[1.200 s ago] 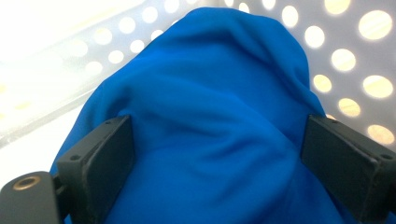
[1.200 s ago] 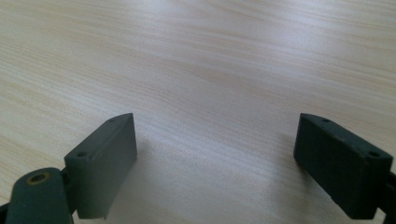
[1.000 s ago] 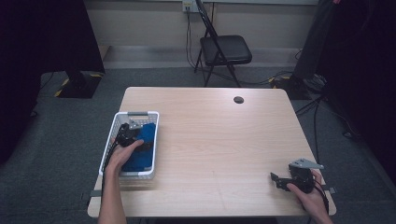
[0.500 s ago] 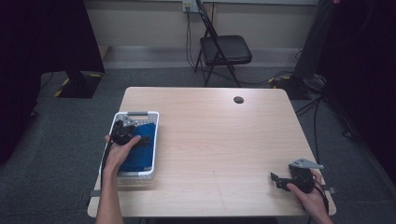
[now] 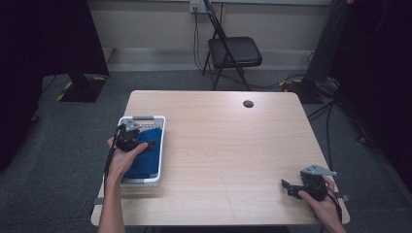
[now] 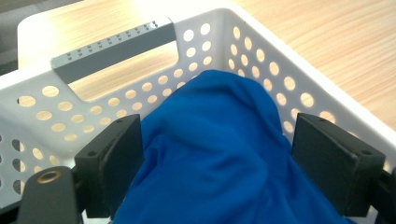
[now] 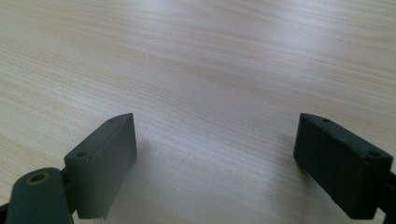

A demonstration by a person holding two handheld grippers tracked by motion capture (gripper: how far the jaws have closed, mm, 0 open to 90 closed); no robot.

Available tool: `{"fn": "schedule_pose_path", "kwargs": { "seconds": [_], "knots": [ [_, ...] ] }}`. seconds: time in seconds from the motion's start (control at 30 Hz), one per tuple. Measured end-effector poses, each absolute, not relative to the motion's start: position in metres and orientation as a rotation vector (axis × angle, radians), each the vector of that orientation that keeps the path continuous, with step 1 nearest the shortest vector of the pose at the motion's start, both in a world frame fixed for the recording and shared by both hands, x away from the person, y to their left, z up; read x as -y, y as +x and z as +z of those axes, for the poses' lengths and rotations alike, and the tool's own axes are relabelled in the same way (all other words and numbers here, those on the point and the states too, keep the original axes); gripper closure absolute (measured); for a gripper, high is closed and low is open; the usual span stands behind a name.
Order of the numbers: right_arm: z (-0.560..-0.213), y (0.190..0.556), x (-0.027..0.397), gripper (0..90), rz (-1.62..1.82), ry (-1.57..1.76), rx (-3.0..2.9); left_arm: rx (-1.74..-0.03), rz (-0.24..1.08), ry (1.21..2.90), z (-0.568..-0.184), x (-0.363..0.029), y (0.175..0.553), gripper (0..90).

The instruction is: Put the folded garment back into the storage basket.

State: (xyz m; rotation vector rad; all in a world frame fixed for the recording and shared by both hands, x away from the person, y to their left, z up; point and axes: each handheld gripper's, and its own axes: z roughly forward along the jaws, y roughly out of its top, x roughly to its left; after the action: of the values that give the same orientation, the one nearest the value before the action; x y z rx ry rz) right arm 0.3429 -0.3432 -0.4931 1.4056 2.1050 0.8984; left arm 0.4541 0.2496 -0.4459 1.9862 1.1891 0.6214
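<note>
- Your left gripper (image 6: 212, 154) is wide apart around a hump of blue cloth (image 6: 219, 140); I cannot tell if the pads squeeze it.
- The cloth lies in the white basket (image 5: 160, 145) at the left of the high view.
- Your right gripper (image 7: 215, 158), lower right in the high view, is spread wide with nothing in it, over bare table (image 7: 196, 60).

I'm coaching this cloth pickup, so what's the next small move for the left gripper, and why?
Probably close the left gripper: its jaws stand wide on either side of a raised fold of the blue cloth in the white basket, not pinching it.
</note>
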Motion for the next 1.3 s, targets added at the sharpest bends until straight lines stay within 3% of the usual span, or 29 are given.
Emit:
{"fn": "schedule_pose_path", "kwargs": {
  "seconds": [0.93,1.3],
  "knots": [
    [-0.493,0.343,0.343,12.1,0.896,1.409,-2.102,-1.101,0.686,1.984,-0.424,-0.23,0.434,18.2],
    [-0.493,0.343,0.343,12.1,0.896,1.409,-2.102,-1.083,0.62,1.951,-0.42,-0.226,0.426,18.2]
  ]
}}
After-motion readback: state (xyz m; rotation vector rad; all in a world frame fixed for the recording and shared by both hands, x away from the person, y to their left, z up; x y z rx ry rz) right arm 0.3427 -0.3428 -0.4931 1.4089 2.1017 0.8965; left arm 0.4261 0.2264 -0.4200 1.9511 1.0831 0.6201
